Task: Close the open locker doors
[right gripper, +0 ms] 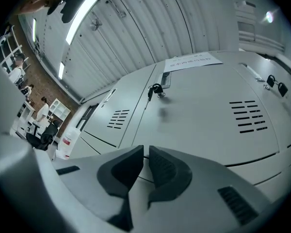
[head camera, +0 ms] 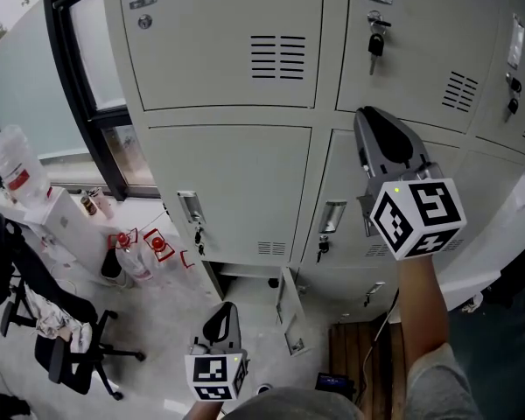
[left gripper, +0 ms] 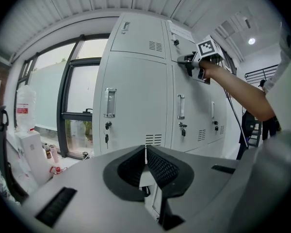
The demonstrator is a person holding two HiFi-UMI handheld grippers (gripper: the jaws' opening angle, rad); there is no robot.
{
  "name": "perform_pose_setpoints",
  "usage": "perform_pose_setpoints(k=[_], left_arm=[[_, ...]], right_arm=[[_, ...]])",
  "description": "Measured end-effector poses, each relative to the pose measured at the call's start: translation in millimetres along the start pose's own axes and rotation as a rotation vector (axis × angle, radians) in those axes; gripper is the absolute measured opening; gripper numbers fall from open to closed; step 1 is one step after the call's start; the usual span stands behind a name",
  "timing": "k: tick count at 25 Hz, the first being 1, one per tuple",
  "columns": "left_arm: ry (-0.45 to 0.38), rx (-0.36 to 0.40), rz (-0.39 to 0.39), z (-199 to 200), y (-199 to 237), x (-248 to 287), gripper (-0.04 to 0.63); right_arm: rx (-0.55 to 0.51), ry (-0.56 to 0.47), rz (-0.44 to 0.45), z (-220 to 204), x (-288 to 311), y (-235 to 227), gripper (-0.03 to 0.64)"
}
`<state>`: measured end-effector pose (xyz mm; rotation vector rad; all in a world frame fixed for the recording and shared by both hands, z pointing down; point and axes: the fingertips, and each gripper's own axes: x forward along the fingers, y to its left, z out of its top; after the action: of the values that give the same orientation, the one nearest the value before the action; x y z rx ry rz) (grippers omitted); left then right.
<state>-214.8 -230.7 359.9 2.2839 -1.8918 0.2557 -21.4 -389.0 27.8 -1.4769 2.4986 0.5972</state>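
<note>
A grey bank of lockers [head camera: 227, 51] filled the head view, seen from above and steeply down. The right tool [head camera: 372, 121] was raised on an outstretched arm at the middle right of the frame, its tip up against or just short of a locker front; which, the views did not settle. Its jaws were pressed almost together with nothing between them, probably so that they made one blunt tip for pushing a door flat. In the right gripper view, the door ahead of it lay flush with its neighbours, a bunch of keys [right gripper: 155, 90] hanging from its lock.

The left tool [head camera: 227, 309] hung low at the bottom centre, jaws also pressed together and empty. It was pointed toward the bottom row of lockers, likely ready for the next push. Just to its right, one open door [head camera: 290, 313] in that bottom row stood swung out toward the floor, so the task seemed unfinished.

A window [head camera: 96, 51] ran down the upper left, and an office chair [head camera: 70, 353] stood at the lower left.
</note>
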Motion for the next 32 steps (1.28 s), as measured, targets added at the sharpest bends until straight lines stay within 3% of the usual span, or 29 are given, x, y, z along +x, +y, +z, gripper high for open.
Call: perform_pose_setpoints(k=[13, 20, 26, 32], left_arm=[[0.010, 0.002, 0.004, -3.9, -2.7, 0.4, 0.017], [0.023, 0.005, -0.023, -8.2, -17.4, -2.4, 0.017], [0.023, 0.013, -0.063, -9.4, -42.8, 1.2, 0.017], [0.030, 0.021, -0.114, -18.9, -81.3, 7.4, 0.017]], right_arm=[[0.010, -0.004, 0.015, -1.2, -0.2, -0.1, 0.052], [0.004, 0.011, 0.047, -8.2, -40.9, 9.7, 0.052], [0.027, 0.110, 0.078, -54.7, -113.5, 22.3, 0.052], [0.025, 0.263, 0.034, -141.1, -197.9, 24.3, 0.052]])
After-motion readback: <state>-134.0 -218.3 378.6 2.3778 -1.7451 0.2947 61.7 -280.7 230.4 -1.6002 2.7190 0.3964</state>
